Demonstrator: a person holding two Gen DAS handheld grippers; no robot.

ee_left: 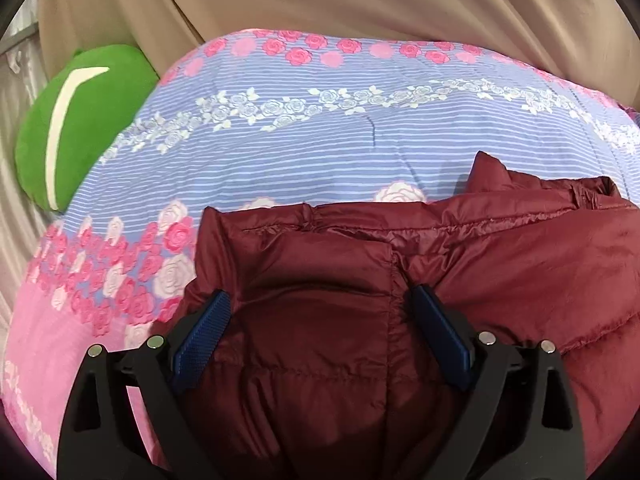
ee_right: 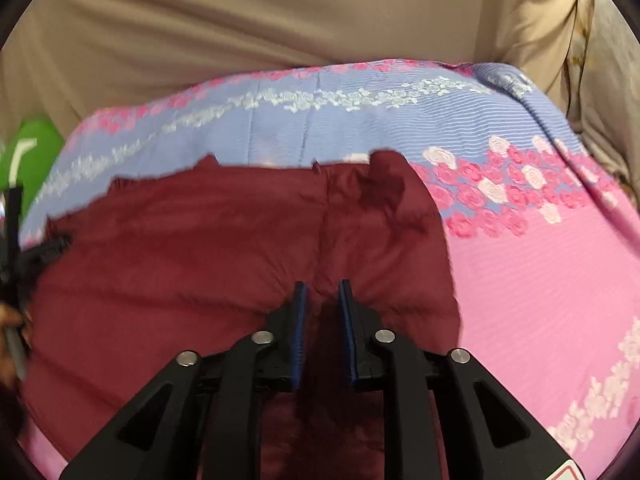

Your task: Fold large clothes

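Mid-fold, the maroon puffer jacket (ee_left: 400, 300) lies flat on the floral quilt (ee_left: 280, 152) — my left gripper (ee_left: 320, 320) spread wide over it, my right gripper (ee_right: 323, 304) nearly closed with nothing clearly pinched — so next I must seize an edge.

- Both views are evenly and softly lit, moderately bright, with no hard shadows.
- The maroon jacket (ee_left: 400, 300) carries a faint sheen along its creases.
- The left wrist view is fairly sharp.
- The right wrist view is smeared by motion blur, worst at the left edge.
- Fisheye bulge bends the floral bedspread (ee_right: 540, 280), and dark vignetting fills the corners.
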